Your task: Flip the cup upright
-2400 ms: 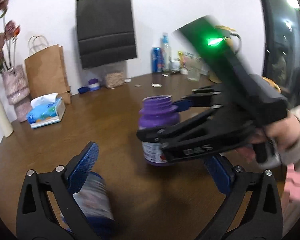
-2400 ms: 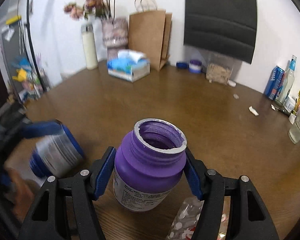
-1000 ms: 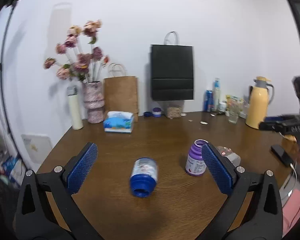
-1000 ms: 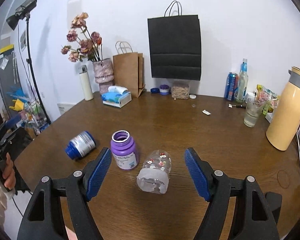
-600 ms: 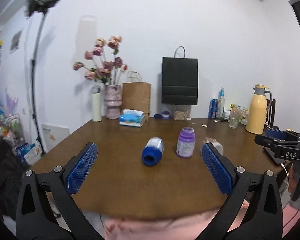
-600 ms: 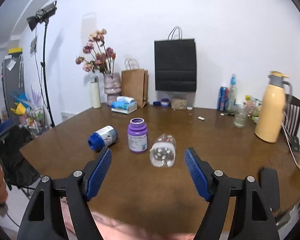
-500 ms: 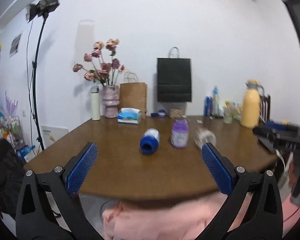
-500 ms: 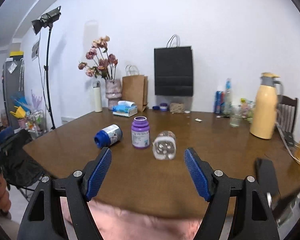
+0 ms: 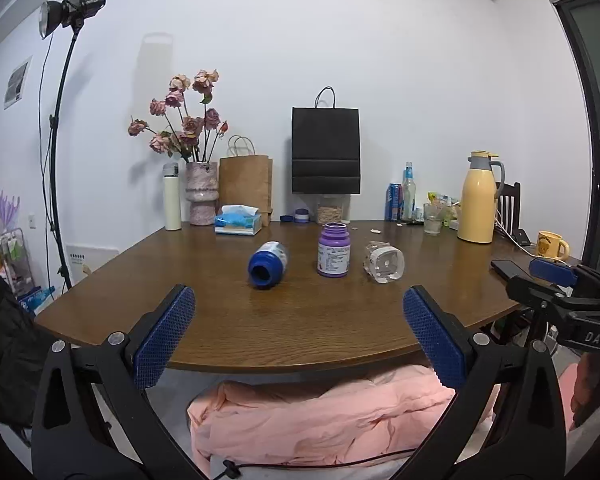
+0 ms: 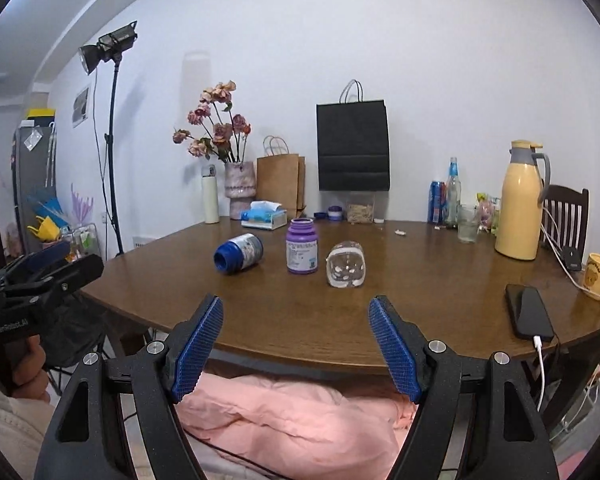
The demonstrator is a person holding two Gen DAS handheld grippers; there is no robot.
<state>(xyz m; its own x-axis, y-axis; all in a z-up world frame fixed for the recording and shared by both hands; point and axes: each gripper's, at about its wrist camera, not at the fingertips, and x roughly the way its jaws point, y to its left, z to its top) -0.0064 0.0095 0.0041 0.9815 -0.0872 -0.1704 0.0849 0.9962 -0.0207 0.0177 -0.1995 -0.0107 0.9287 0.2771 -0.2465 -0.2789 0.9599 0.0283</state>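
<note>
Right tool (image 10: pixel 296 344) gapes, well short of purple cup (image 10: pixel 302 246).

Soft, even indoor light; sharp frames with heavy fisheye bending.
Beyond both sets of tongs the white wall (image 9: pixel 420 80) is evenly bright, and the black bag (image 10: pixel 353 146) throws a faint shadow on it. The table (image 9: pixel 300 320) shows a mild sheen. Straight lines bow near the dark, vignetted corners.
</note>
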